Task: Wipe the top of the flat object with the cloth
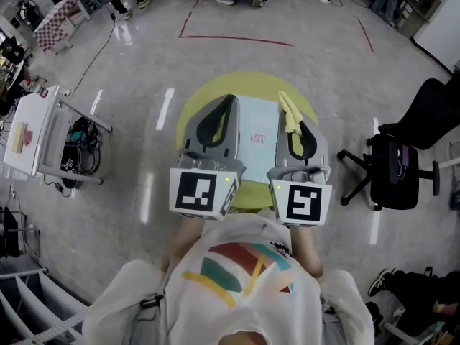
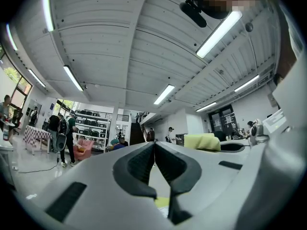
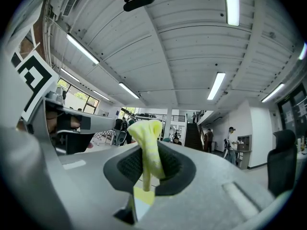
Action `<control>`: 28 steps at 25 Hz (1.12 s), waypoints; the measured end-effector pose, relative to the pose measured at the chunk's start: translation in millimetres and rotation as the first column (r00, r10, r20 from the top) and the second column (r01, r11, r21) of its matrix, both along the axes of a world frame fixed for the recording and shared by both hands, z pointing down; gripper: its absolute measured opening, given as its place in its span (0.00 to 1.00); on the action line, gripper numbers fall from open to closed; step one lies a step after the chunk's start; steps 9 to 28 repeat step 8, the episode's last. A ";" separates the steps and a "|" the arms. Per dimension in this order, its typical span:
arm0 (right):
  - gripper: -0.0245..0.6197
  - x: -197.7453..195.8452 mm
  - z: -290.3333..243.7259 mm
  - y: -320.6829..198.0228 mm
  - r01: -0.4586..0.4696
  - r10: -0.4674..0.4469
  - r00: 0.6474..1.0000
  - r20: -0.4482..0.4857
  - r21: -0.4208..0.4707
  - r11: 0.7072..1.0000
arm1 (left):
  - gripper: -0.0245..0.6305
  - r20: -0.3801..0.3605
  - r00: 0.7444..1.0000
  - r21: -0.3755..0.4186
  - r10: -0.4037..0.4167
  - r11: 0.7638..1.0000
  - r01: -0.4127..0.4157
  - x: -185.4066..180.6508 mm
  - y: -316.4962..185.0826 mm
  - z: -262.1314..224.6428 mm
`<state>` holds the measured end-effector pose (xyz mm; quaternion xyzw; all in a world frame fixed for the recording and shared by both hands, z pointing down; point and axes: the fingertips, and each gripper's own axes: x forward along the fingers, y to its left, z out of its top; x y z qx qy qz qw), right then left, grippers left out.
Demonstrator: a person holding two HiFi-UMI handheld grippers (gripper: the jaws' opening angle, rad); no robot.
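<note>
Jaws on the right gripper point(image 3: 149, 153) are clamped on a yellow cloth point(image 3: 146, 131) that pokes up past the tips. The left gripper point(image 2: 154, 147) has its jaws squeezed together on nothing. The pale flat board point(image 1: 256, 124) lies on the round yellow tabletop point(image 1: 188, 117), between and below both grippers, long axis running away from the person. I'd guess the cloth has to tip down and slightly left.

**Around the round yellow table**

A round yellow table point(image 1: 248, 83) stands on a pale grey floor point(image 1: 136, 77). To its right is 1 black office chair point(image 1: 399, 167). To its left is a white cart point(image 1: 32, 131), with a tangle of black cables point(image 1: 79, 146) just beside the cart's legs. Beyond the table, red tape lines point(image 1: 237, 39) mark the floor. Far off to its upper left stands a checkered table point(image 1: 57, 21).
</note>
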<state>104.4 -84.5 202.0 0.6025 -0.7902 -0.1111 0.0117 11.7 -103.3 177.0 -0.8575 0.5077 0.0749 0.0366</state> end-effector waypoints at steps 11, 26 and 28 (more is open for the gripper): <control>0.08 -3.8 -0.4 -0.6 0.006 -0.006 1.000 0.009 -0.003 1.000 | 0.06 0.015 1.000 0.023 -0.013 1.000 0.012 -4.8 1.7 -5.6; 0.08 -3.8 -0.4 -0.6 0.006 -0.006 1.000 0.009 -0.003 1.000 | 0.06 0.015 1.000 0.023 -0.013 1.000 0.012 -4.8 1.7 -5.6; 0.08 -3.8 -0.4 -0.6 0.006 -0.006 1.000 0.009 -0.003 1.000 | 0.06 0.015 1.000 0.023 -0.013 1.000 0.012 -4.8 1.7 -5.6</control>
